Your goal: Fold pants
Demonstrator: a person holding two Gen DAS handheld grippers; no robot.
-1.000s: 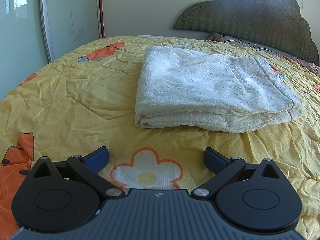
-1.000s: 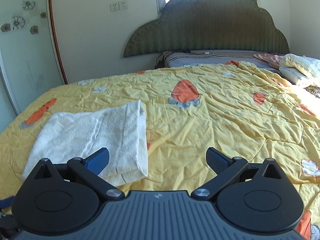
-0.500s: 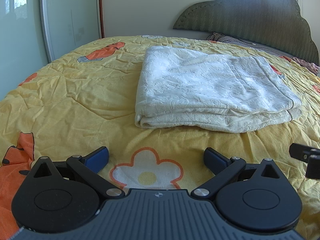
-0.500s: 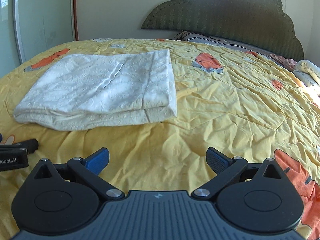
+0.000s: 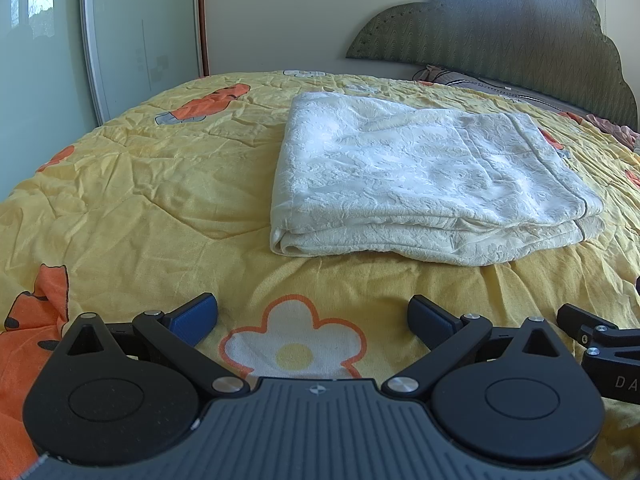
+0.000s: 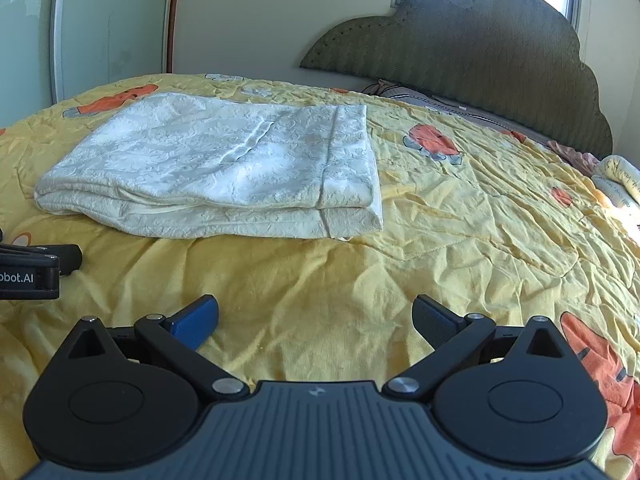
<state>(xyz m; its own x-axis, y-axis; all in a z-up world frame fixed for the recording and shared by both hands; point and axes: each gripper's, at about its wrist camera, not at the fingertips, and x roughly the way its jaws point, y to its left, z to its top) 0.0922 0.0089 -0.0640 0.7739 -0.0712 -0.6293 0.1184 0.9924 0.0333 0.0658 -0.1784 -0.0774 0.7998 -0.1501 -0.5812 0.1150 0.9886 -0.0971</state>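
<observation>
We're over a bed [image 5: 140, 200] w/ a yellow quilt, green headboard [image 6: 480, 52] behind. Left hand-held gripper [image 5: 313, 318] sits low above a flower print [image 5: 294, 344], fingers spread wide, nothing between them. Right hand-held gripper [image 6: 316, 320] likewise wide apart & holding nothing, over bare quilt; the two sit side by side, each showing at the edge of the other's view. Ahead of both, apart from the fingers, we see the cream pants [image 5: 424, 176] folded into a flat stack on the quilt. No containers in either view. Pillows [image 6: 616, 180] far right.
</observation>
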